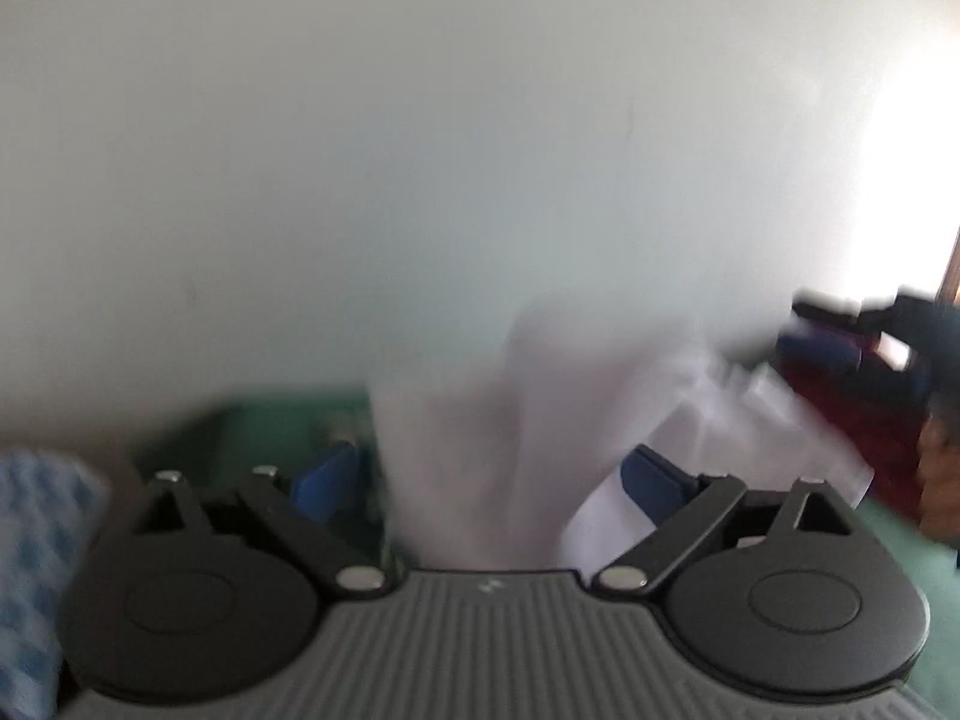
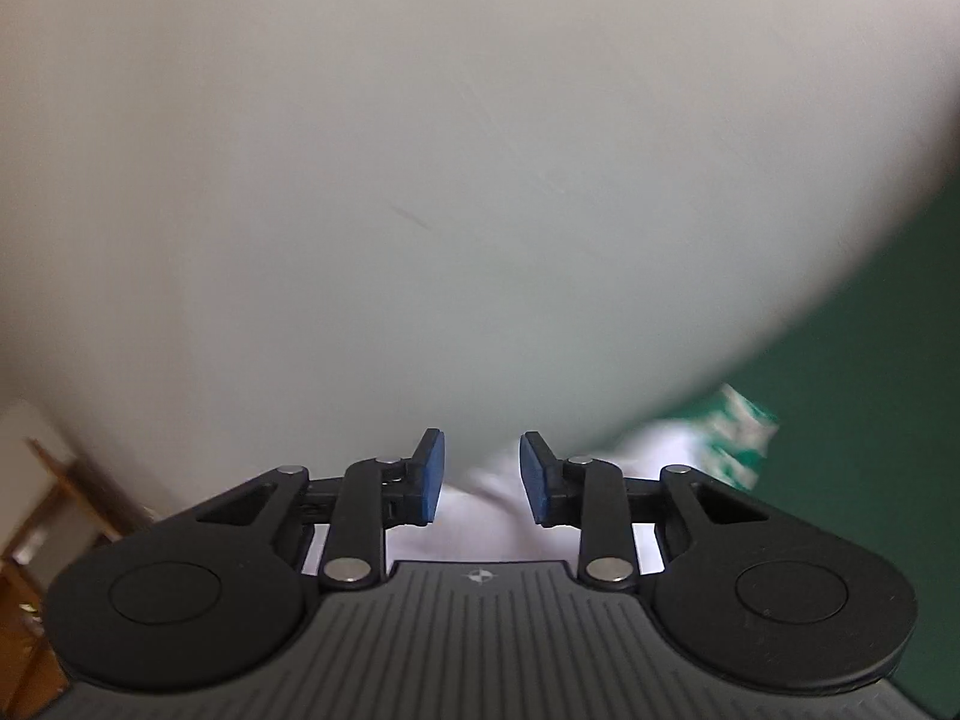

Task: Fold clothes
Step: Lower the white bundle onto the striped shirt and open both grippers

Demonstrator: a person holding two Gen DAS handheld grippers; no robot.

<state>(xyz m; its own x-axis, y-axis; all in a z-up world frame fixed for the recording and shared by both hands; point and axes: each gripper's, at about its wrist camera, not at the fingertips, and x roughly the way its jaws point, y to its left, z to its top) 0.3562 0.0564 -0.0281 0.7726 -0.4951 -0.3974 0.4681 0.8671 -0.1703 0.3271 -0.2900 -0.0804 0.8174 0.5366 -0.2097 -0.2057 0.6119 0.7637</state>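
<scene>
I am looking along the left tool (image 1: 489,483) first: its two blue pads (image 1: 651,477) are standing wide apart near the bottom of the left wrist frame, so the jaws are spread, and a white garment (image 1: 474,456) is bunching up between them, blurred. I cannot tell whether the cloth is touching either pad. The garment is rising in a soft column at lower centre and spreading toward the right of the frame, where a second black tool (image 1: 852,315) is showing at the right edge, just above the far end of the cloth. A dark red cloth (image 1: 840,402) is lying below that tool. A green surface (image 1: 270,426) is showing behind the left pad at lower left, and a blue checked fabric (image 1: 36,540) is filling the lower left corner. A pale wall (image 1: 420,150) is taking up the whole upper part of the frame.

Along the right tool (image 2: 482,474), the blue pads (image 2: 432,477) are sitting with a clear gap between them, jaws parted and gripping nothing. The white garment (image 2: 510,528) is lying under and beyond the fingers at lower centre, its far edge blurring against a green and white patterned patch (image 2: 735,438) to the right. The green surface (image 2: 870,390) is filling the right side, and wooden furniture (image 2: 36,516) is showing at lower left under the pale wall (image 2: 420,180).
</scene>
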